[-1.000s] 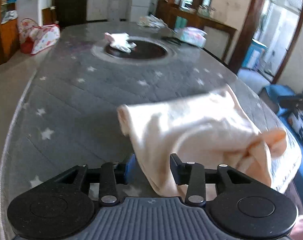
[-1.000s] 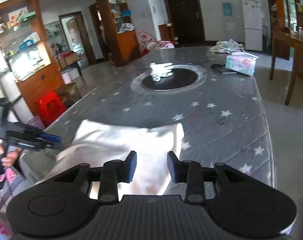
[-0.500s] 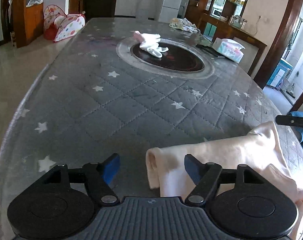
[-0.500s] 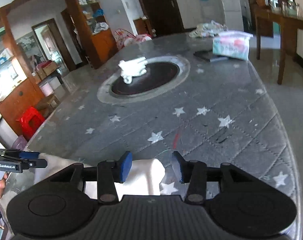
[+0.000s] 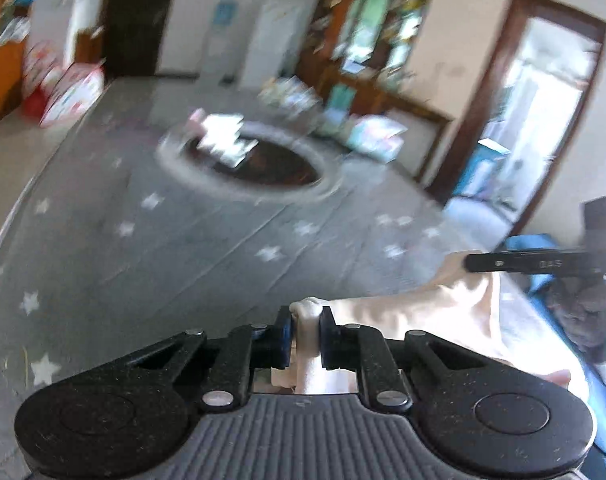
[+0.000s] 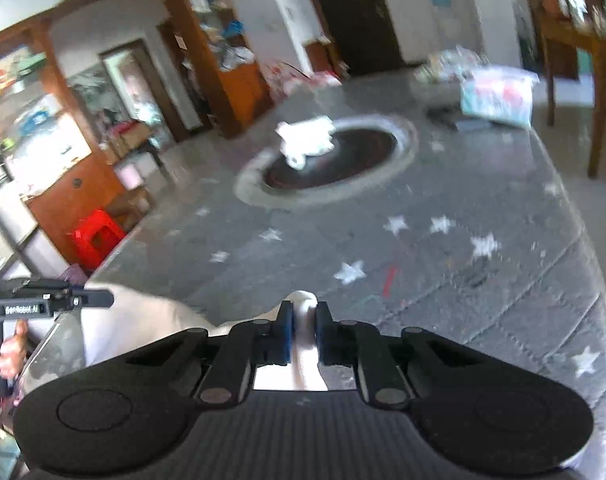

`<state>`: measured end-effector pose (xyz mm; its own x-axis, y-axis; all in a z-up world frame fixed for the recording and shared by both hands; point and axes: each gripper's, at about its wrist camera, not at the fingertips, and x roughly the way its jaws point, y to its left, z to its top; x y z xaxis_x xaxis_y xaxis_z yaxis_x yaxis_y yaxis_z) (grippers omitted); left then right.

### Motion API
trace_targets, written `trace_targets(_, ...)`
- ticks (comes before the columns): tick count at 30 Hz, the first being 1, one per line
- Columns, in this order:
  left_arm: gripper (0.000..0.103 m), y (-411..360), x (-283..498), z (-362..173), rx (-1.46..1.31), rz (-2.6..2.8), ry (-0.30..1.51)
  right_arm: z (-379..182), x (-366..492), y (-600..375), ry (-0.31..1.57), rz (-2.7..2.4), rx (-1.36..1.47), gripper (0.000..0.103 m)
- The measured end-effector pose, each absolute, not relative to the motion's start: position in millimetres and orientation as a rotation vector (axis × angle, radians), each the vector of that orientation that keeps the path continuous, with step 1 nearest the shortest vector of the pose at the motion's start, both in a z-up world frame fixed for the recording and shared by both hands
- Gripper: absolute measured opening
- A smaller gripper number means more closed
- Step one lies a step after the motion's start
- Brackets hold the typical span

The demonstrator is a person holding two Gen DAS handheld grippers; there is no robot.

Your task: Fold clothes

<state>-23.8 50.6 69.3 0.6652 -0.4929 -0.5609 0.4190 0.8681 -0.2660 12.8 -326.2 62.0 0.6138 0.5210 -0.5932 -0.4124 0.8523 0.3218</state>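
The cloth [image 5: 443, 312] lies at the near edge of the desk [image 5: 183, 248], well short of the dark ring [image 5: 255, 168] at the desk's middle, and stretches between the two grippers. Left of the ring's line, the left gripper [image 5: 306, 334] has its fingers nearly closed, pinching a bunched corner of the cloth that pokes up between the pads. In the right wrist view the same picture repeats: the right gripper [image 6: 303, 330] has its fingers drawn almost together on the other corner of the cloth [image 6: 143, 320], on the near side of the ring [image 6: 331, 160].

The cloth looks pale, thin and limp: it sags and creases between the two holds, so I judge it light and soft, with no stiffness to keep a shape. It will likely drape and slip if pinched through one layer only. Corners and hemmed edges seem the best places to hold, as both grippers do now, keeping it taut between them so a fold lands flat. Beyond the ring, a white rag [image 6: 307, 140] and a tissue pack [image 6: 499, 96] sit well apart from the cloth
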Motion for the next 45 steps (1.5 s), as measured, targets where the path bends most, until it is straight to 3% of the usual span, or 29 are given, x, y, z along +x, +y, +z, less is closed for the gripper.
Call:
trace_targets(9,0.015,44,-117,81,0.105,-0.804,0.523,71,-66,-347,0.714,0.651,0.051,0.011)
trace_targets(15,0.021,38,-144,59,0.221,-0.915,0.634,62,-86,-365,0.794,0.648,0.086,0.021)
trace_targets(20,0.023,51,-139,65,0.116,-0.924,0.627,73,-77,-371,0.747,0.619,0.147,0.027)
trace_targets(22,0.025,57,-137,68,0.063,-0.909,0.617,71,-71,-366,0.750,0.630,0.148,0.034)
trace_targets(24,0.029,63,-134,70,0.020,-0.879,0.613,66,-70,-358,0.768,0.647,0.131,0.034)
trace_targets(34,0.029,53,-125,57,-0.044,-0.790,0.722,57,-86,-333,0.812,0.741,0.019,0.033)
trace_targets(38,0.025,41,-137,56,0.032,-0.852,0.695,58,-97,-335,0.825,0.747,-0.004,0.033)
trace_targets(45,0.030,48,-142,63,-0.027,-0.784,0.695,62,-98,-349,0.806,0.697,0.029,0.033)
